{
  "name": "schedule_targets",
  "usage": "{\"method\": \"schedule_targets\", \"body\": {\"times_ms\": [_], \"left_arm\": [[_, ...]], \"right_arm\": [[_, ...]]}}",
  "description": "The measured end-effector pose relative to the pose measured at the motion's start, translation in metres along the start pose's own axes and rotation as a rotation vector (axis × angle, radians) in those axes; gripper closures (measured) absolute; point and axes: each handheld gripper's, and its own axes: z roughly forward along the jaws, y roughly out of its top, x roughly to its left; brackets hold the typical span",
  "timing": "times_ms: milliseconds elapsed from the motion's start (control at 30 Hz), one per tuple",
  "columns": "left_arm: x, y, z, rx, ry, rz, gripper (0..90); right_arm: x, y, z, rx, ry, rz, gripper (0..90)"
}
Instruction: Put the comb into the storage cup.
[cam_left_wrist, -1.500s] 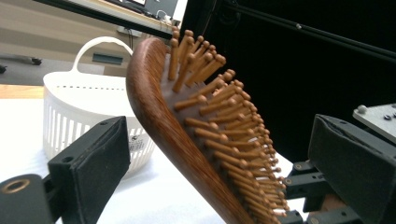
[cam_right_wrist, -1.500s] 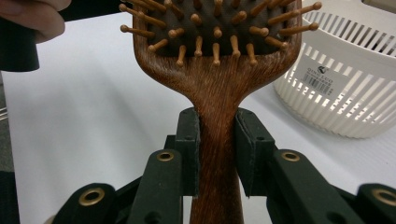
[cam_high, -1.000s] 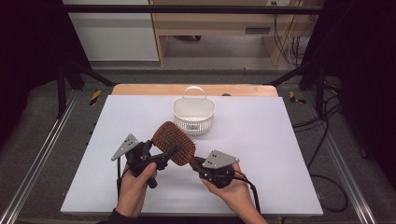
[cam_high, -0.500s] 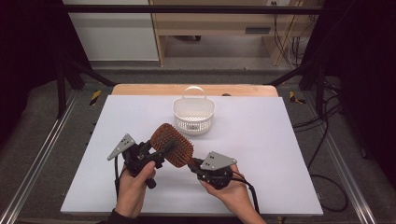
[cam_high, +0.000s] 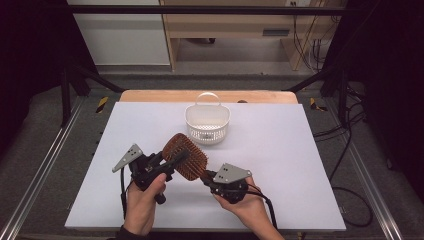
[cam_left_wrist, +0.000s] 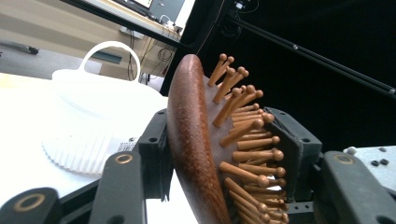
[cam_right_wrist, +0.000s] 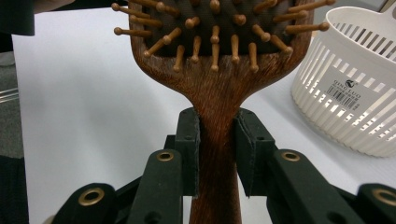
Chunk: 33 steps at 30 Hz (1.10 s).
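1. Wooden hairbrush (cam_high: 186, 157) is held above the white table (cam_high: 300, 165), in front of the white basket (cam_high: 207, 123), apart from it
2. Right gripper (cam_high: 214, 179) is clamped on the brush handle (cam_right_wrist: 215, 154)
3. Left gripper (cam_high: 167, 161) has just been closing; its pads are now pressed on the brush head (cam_left_wrist: 196, 154), one on the back, one on the bristles
4. Handover judged in hand: left grip should be confirmed firm before the right is released, bristle side may slip
5. Brush should be kept level, clear of the basket rim

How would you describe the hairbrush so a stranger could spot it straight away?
Start at the white table; near its front edge, two hand-held grippers meet. Between them is the hairbrush, in front of the white basket. It is the one brown wooden paddle, studded with round-tipped pins.
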Motion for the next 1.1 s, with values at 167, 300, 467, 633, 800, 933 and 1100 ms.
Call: {"method": "schedule_targets", "body": {"times_ms": [167, 300, 467, 633, 800, 933, 1100], "left_arm": [[-0.0017, 0.0004, -0.0005, 0.002, -0.006, -0.004, 48.3], [-0.0018, 0.0003, -0.0009, 0.004, -0.006, -0.011, 48.8], [-0.0012, 0.0003, -0.0012, 0.003, -0.012, -0.026, 49.3], [0.0002, -0.0008, -0.0011, 0.008, -0.014, -0.042, 49.6], [-0.0002, -0.0007, -0.0012, 0.006, -0.015, -0.045, 49.9], [-0.0009, -0.0006, -0.0013, 0.006, -0.016, -0.047, 50.3], [-0.0009, -0.0006, -0.0014, 0.007, -0.02, -0.054, 50.5]], "right_arm": [[-0.0002, -0.0004, 0.0007, 0.004, 0.006, 0.001, 72.8], [-0.0003, -0.0006, 0.0013, 0.006, 0.014, 0.005, 72.8], [-0.0007, -0.001, 0.0014, 0.004, 0.021, 0.008, 72.8], [-0.0017, -0.0024, 0.0028, 0.009, 0.039, 0.02, 72.6], [-0.0021, -0.0028, 0.0031, 0.007, 0.046, 0.024, 72.6], [-0.0021, -0.003, 0.0034, 0.007, 0.05, 0.026, 72.6], [-0.0023, -0.0034, 0.0038, 0.007, 0.058, 0.031, 72.4]]}}
